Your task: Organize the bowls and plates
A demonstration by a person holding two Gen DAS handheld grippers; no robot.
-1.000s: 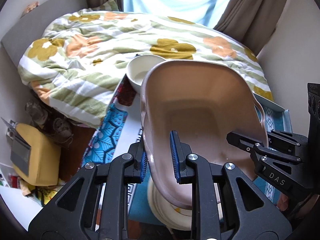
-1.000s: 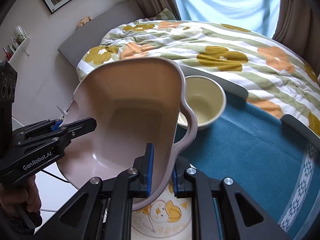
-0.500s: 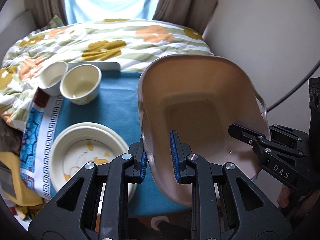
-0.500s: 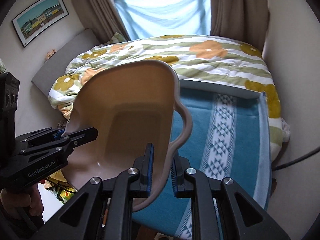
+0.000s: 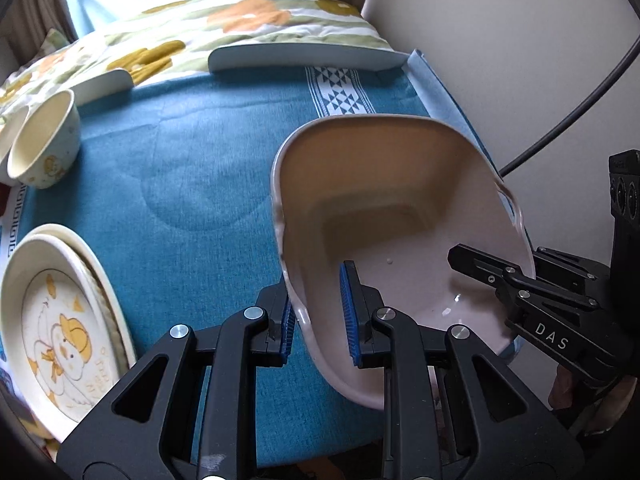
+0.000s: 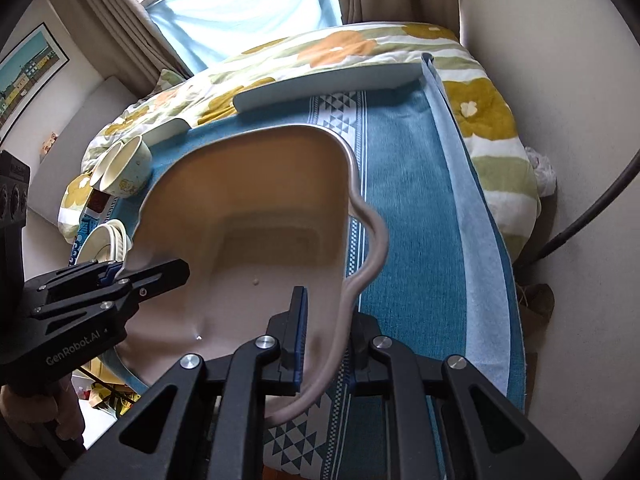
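A large pink dish with rim handles is held between both grippers above the right part of a blue-clothed table. My left gripper is shut on its left rim. My right gripper is shut on its right rim, beside the handle. The dish also fills the right wrist view. A stack of cream duck plates lies at the table's front left. Two cream bowls stand at the back left.
A floral quilt on a bed lies beyond the table. A wall and a black cable are close on the right. A grey board lies along the table's far edge.
Both grippers have carried the dish to the right and lower, from over the plates to over the right side of the table. Both grips have held.
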